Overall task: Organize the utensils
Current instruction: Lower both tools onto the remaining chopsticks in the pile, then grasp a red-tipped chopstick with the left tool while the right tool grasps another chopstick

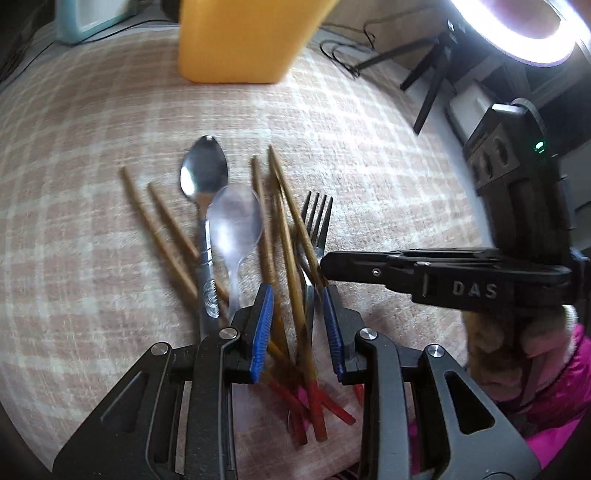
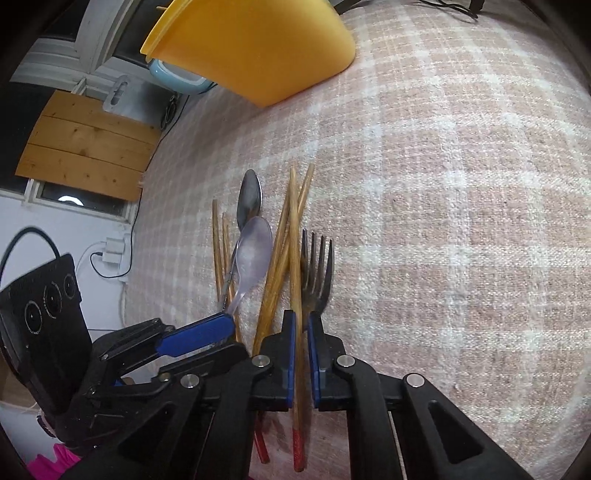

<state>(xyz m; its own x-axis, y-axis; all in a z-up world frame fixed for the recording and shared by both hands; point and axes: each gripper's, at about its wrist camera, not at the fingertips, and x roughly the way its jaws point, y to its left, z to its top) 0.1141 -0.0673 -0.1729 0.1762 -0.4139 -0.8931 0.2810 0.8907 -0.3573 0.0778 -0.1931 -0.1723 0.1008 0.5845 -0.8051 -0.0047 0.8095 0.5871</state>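
Several wooden chopsticks with red ends point(image 1: 314, 402), a metal spoon point(image 1: 203, 173) point(image 2: 250, 195), a clear plastic spoon point(image 1: 236, 218) point(image 2: 253, 251) and a dark fork point(image 1: 317, 218) point(image 2: 317, 266) lie in a loose pile on the checked cloth point(image 1: 92, 129). My right gripper point(image 2: 302, 317) point(image 1: 327, 266) is shut on one chopstick point(image 2: 294, 240) that runs between its blue pads, with the fork handle right beside it. My left gripper point(image 1: 297, 291) point(image 2: 229, 321) hovers over the pile with its jaws apart, chopsticks and the fork handle below the gap, its tip next to the plastic spoon's handle.
A yellow plastic container point(image 1: 236, 40) point(image 2: 258, 48) stands at the far side of the cloth. Behind it are a pale blue tub point(image 1: 81, 22), cables, a tripod point(image 1: 432, 77) and a ring light point(image 1: 517, 29). A pink sleeve point(image 1: 554, 376) is at the right.
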